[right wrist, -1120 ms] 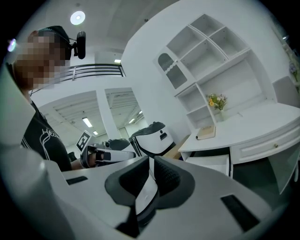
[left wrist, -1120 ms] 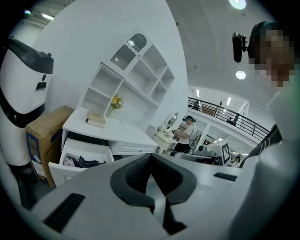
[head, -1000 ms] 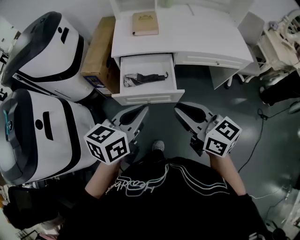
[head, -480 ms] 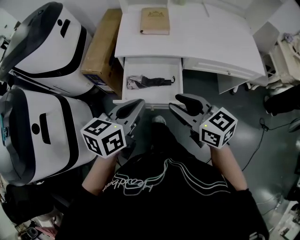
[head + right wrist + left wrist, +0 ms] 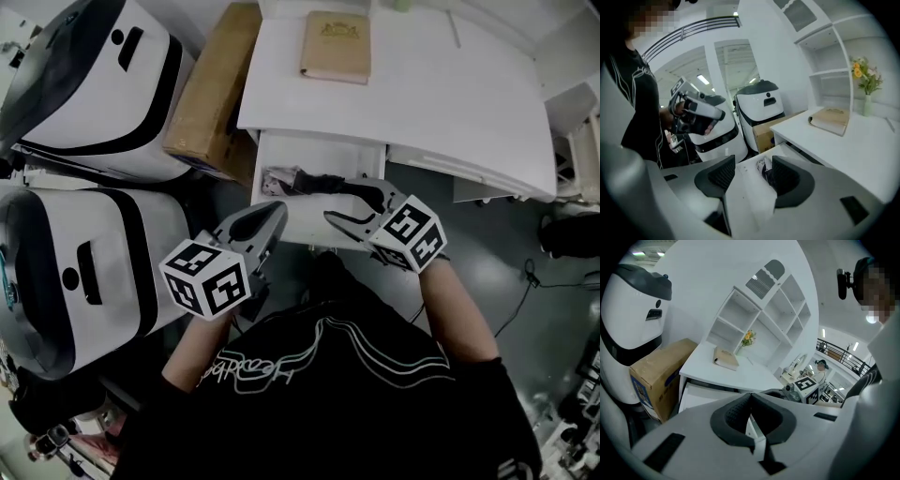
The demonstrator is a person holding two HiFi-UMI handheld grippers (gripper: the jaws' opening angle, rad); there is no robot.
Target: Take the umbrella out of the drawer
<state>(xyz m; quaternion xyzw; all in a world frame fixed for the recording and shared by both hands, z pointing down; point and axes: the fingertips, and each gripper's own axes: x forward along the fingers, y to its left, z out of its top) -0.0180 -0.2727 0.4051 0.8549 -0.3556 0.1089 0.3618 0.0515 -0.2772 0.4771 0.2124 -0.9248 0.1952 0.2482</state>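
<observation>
A black folded umbrella (image 5: pixel 321 179) lies in the open white drawer (image 5: pixel 292 228) of the desk (image 5: pixel 422 94). My right gripper (image 5: pixel 341 200) reaches over the drawer's front edge, just above the umbrella. Its jaws are opening and stand wide apart. In the right gripper view the umbrella (image 5: pixel 767 172) shows beyond the gap of that gripper (image 5: pixel 753 161), touched by neither pad. My left gripper (image 5: pixel 277 210) hovers at the drawer's front left corner. In the left gripper view its (image 5: pixel 750 394) tips meet, with nothing between them.
A tan book (image 5: pixel 336 47) lies on the desk top. A cardboard box (image 5: pixel 214 89) stands left of the desk, and two large white-and-black machines (image 5: pixel 94 84) (image 5: pixel 75 272) crowd the left side. A vase of flowers (image 5: pixel 865 84) stands on the desk's shelf unit.
Both grippers have come forward to the drawer. The right gripper's jaws have spread apart and now hang over the umbrella. The left gripper stays shut.
</observation>
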